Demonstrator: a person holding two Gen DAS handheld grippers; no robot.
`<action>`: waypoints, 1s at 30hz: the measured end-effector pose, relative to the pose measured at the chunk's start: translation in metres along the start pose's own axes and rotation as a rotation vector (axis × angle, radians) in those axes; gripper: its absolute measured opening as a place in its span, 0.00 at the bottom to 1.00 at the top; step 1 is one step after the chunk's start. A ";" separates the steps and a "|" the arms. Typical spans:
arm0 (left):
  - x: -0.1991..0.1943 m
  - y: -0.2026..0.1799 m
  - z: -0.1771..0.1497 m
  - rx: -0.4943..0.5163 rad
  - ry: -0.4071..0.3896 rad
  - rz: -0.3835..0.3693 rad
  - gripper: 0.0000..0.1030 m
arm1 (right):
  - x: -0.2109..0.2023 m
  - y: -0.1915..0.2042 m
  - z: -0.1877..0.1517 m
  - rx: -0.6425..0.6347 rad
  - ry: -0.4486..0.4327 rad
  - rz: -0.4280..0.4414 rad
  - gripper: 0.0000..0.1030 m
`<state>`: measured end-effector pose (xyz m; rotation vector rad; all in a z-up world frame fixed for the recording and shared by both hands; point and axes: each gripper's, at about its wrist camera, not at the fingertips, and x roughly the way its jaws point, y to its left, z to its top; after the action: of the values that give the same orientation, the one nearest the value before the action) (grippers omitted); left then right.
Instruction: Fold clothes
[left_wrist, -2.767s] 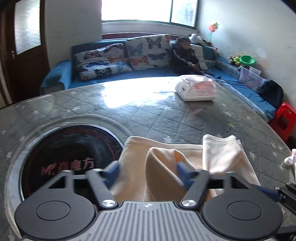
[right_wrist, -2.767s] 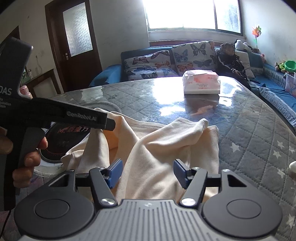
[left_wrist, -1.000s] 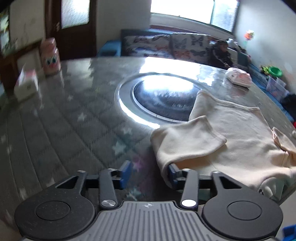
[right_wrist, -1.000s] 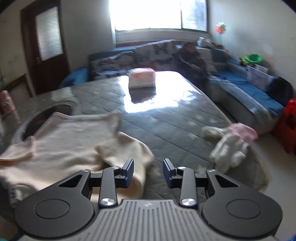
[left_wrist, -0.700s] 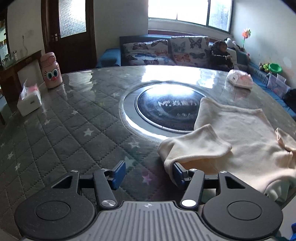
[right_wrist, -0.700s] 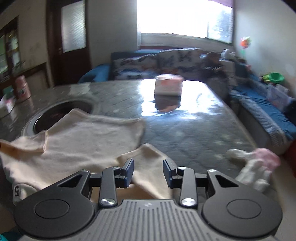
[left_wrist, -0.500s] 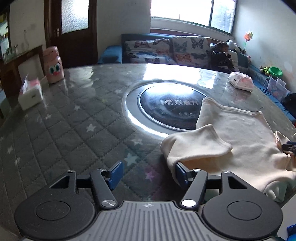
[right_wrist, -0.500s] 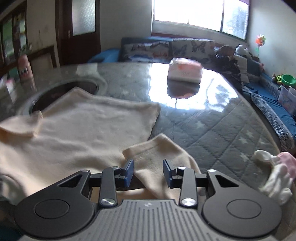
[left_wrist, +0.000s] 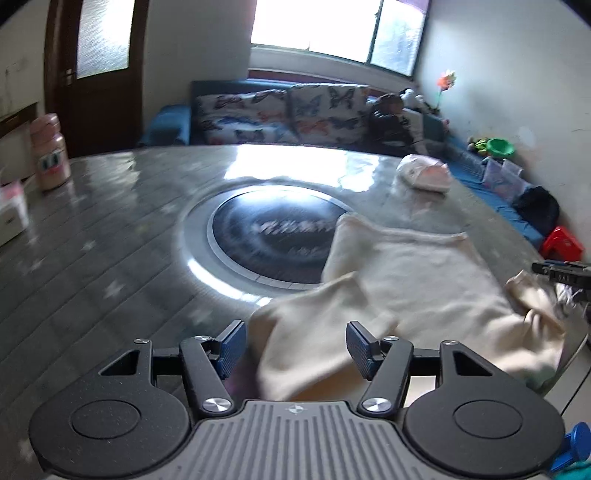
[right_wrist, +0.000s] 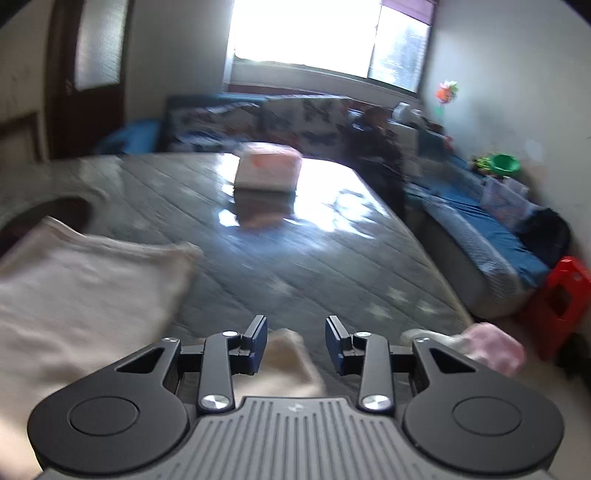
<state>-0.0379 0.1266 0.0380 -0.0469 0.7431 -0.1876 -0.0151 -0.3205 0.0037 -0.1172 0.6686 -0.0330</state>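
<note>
Cream garment (left_wrist: 413, 280) spread flat, blurred

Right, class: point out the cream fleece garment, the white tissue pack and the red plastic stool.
cream fleece garment (left_wrist: 413, 273), left wrist view, middle of body panel
white tissue pack (right_wrist: 267, 173), right wrist view, front face
red plastic stool (right_wrist: 565, 295), right wrist view, side

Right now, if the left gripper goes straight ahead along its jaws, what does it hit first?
The left gripper would first meet the folded sleeve of the cream sweatshirt, which already lies between its open jaws. Beyond it is the table's round inset burner. Motion blur makes depth uncertain.
</note>
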 end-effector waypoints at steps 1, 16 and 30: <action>0.006 -0.005 0.005 0.009 -0.007 -0.010 0.54 | -0.003 0.005 0.002 -0.001 -0.003 0.041 0.34; 0.140 -0.060 0.059 0.111 0.014 -0.001 0.50 | 0.015 0.056 0.022 -0.055 0.005 0.223 0.41; 0.117 -0.102 0.037 0.270 -0.076 -0.126 0.05 | 0.048 0.059 0.028 -0.044 0.040 0.216 0.44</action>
<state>0.0564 0.0037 -0.0018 0.1557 0.6338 -0.4032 0.0399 -0.2625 -0.0112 -0.0863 0.7189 0.1870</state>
